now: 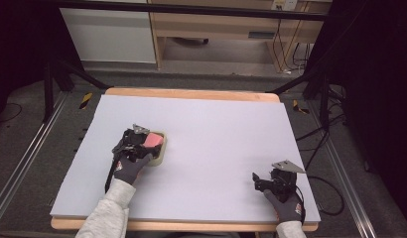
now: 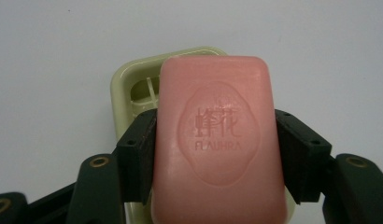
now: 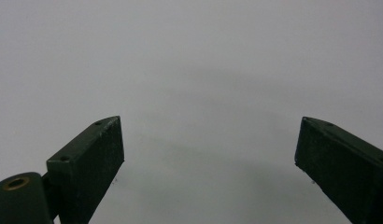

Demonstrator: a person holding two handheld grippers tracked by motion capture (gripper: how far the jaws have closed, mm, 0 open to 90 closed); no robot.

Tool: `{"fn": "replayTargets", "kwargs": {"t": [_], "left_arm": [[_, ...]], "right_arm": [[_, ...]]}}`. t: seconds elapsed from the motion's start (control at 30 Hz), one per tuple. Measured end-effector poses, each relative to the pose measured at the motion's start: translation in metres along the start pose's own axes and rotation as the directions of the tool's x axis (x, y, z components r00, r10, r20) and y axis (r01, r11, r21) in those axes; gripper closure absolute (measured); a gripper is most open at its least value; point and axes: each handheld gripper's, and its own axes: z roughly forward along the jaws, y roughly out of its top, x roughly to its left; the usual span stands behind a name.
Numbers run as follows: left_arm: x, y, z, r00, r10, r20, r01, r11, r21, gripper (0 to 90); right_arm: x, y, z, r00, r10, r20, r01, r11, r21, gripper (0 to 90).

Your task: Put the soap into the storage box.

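Observation:
A pink bar of soap (image 2: 220, 140) stamped FLAUHRA is clamped by its long sides between the jaws of my left gripper (image 2: 215, 147). It hangs just over a pale yellow-green soap dish (image 2: 133, 77) whose slotted floor shows behind it. In the high view the soap (image 1: 154, 140) and dish (image 1: 161, 151) lie at the table's left middle, with the left gripper (image 1: 142, 141) over them. My right gripper (image 1: 261, 182) rests near the front right corner, and its jaws (image 3: 208, 154) stand wide apart with nothing between them.
A large white board (image 1: 216, 134) covers the wooden table (image 1: 191, 93). Black stand legs (image 1: 67, 74) and cables (image 1: 330, 134) lie on the floor at both sides. A wooden cabinet (image 1: 216, 25) stands beyond the far edge.

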Motion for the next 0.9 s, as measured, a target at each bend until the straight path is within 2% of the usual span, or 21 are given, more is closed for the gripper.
{"fn": "replayTargets", "kwargs": {"t": [0.27,0.9], "left_arm": [[0.0017,-0.0018,0.0042,0.9999,0.000,-0.013,0.001,0.9999,0.015,37.1],[0.0016,-0.0013,0.0100,0.9997,-0.011,-0.023,0.011,0.9999,0.009,37.1]], "right_arm": [[0.0000,0.0000,0.0000,1.0000,0.000,0.000,0.000,1.000,0.000,8.4],[-0.0001,-0.0001,0.0000,1.0000,0.000,0.001,0.000,1.000,0.000,8.3]]}}
